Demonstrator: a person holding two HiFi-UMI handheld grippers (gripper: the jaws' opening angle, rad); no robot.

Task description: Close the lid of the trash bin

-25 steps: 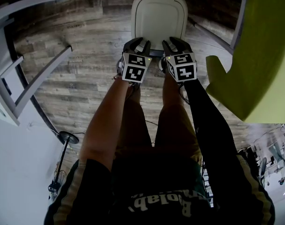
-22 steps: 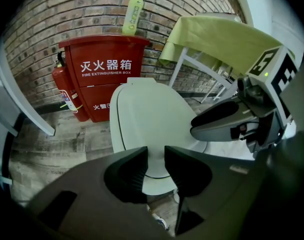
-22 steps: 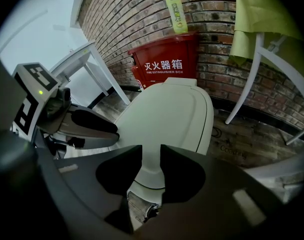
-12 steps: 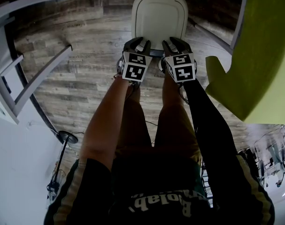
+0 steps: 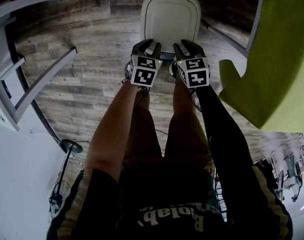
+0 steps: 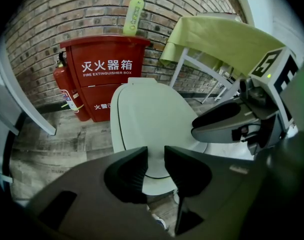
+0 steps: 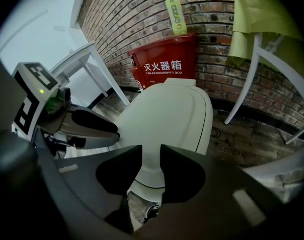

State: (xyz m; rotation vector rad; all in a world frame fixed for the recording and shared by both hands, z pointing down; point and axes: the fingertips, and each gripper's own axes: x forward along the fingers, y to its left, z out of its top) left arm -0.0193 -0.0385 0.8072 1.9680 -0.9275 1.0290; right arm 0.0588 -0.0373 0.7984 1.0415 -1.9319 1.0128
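A brick wall (image 6: 51, 14) stands over a plank floor (image 5: 91, 79). The white trash bin's lid (image 5: 170, 16) is down. Its near edge lies just beyond the left gripper (image 5: 152, 46) and the right gripper (image 5: 185, 46); both are narrowly parted and hold nothing. Only the gripper views show the red box (image 6: 104, 69) behind the bin, printed "FIRE EXTINGUISHER BOX", with 1 green bottle (image 7: 176, 14) on top.

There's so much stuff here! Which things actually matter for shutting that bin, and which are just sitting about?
For the job: trash bin lid, which looks already down; left gripper and right gripper, both open, by its near edge.

Just lying about: red fire extinguisher box, bottle on top of it, fire extinguisher beside it, green-covered table, white frame.
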